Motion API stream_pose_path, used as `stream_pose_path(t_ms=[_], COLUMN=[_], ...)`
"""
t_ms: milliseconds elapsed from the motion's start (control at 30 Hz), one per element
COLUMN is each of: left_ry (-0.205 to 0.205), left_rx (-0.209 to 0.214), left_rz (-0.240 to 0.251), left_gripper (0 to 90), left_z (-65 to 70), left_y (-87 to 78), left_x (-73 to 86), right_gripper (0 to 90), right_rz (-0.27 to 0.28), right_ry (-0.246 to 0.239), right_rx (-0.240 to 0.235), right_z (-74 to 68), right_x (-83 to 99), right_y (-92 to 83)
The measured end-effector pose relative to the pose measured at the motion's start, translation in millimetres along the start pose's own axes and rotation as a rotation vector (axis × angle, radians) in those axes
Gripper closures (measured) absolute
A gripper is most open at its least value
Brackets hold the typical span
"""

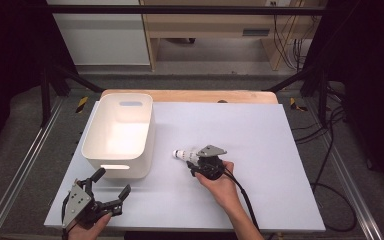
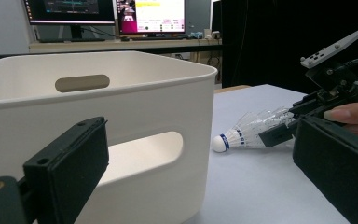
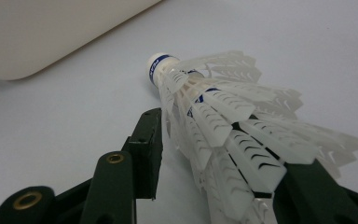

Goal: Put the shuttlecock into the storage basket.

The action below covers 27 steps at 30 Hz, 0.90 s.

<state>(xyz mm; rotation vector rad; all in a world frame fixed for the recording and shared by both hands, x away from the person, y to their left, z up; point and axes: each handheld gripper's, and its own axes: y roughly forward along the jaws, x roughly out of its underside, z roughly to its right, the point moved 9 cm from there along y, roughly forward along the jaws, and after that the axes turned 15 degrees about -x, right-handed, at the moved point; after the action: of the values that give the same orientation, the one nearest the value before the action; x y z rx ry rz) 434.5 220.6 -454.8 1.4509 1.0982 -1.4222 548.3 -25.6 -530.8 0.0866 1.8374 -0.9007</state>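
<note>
Shuttlecock (image 3: 223, 126) lies on the desk (image 1: 260, 145) beside the bin (image 1: 92, 150), skirt between your right hand-held gripper's (image 1: 198, 162) half-closed jaws, grip unconfirmed. Next: clamp, lift, carry binward. Left hand-held gripper (image 1: 111, 183) waits open.

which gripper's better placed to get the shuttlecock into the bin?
Right. The right gripper already has its jaws around the feather skirt of the shuttlecock, lying just right of the white bin. The left gripper sits open and empty at the bin's near corner.
</note>
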Motion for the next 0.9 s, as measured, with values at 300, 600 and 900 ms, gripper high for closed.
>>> stream_pose_path(t_ms=[300,600,900], left_ry=[0.001,0.001,0.001], left_rx=[0.000,0.004,0.003], left_rz=[0.001,-0.001,-0.004], left_gripper=[3.8,3.8,3.8], left_z=[-0.7,0.0,-1.1], left_y=[0.0,0.1,-0.1], left_x=[-0.4,0.0,0.5], right_gripper=[66.3,77.3,80.6], right_rz=[0.012,0.023,0.031], right_ry=[0.001,0.002,0.019], right_rx=[-0.008,-0.006,-0.015], right_z=[-1.1,-0.7,2.5], right_x=[-1.1,-1.3,-1.9], right_y=[0.8,2.0,-1.2])
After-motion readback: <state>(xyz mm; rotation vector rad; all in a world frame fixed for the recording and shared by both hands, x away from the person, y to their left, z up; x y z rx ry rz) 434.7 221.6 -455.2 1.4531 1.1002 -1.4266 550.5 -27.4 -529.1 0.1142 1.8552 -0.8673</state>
